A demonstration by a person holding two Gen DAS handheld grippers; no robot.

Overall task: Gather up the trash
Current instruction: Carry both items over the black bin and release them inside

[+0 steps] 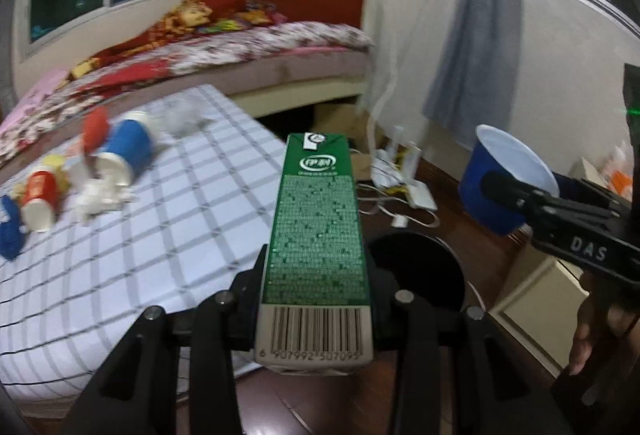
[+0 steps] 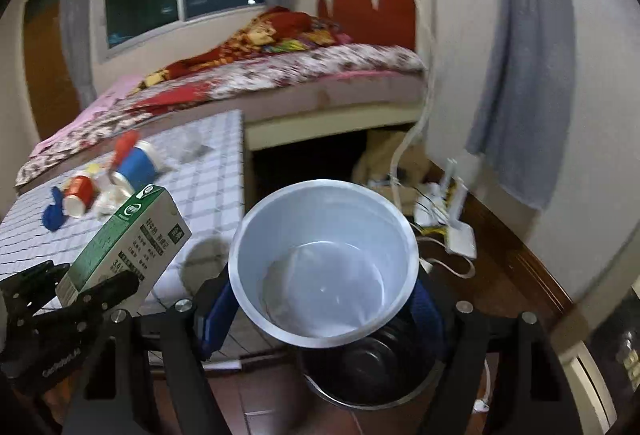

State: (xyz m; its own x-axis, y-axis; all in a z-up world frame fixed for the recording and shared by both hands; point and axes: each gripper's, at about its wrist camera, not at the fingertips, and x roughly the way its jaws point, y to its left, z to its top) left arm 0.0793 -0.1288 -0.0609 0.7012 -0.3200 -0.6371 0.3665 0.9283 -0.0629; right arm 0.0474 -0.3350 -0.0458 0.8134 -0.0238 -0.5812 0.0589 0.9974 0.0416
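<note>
My left gripper (image 1: 316, 275) is shut on a green milk carton (image 1: 316, 235), held past the table's right edge near a dark round bin (image 1: 420, 275); the carton also shows in the right wrist view (image 2: 128, 239). My right gripper (image 2: 320, 299) is shut on a blue paper cup with a white inside (image 2: 324, 267), held right above the bin (image 2: 372, 367). The cup also shows in the left wrist view (image 1: 504, 183). More trash lies on the checked table (image 1: 160, 235): a blue cup (image 1: 128, 151), a red cup (image 1: 38, 203), crumpled tissue (image 1: 100, 195).
A bed with floral covers (image 1: 240, 47) stands behind the table. White cables and adapters (image 1: 404, 187) lie on the wooden floor by the wall. A grey curtain (image 1: 472, 35) hangs at the right. A pale cabinet (image 1: 536, 303) stands at lower right.
</note>
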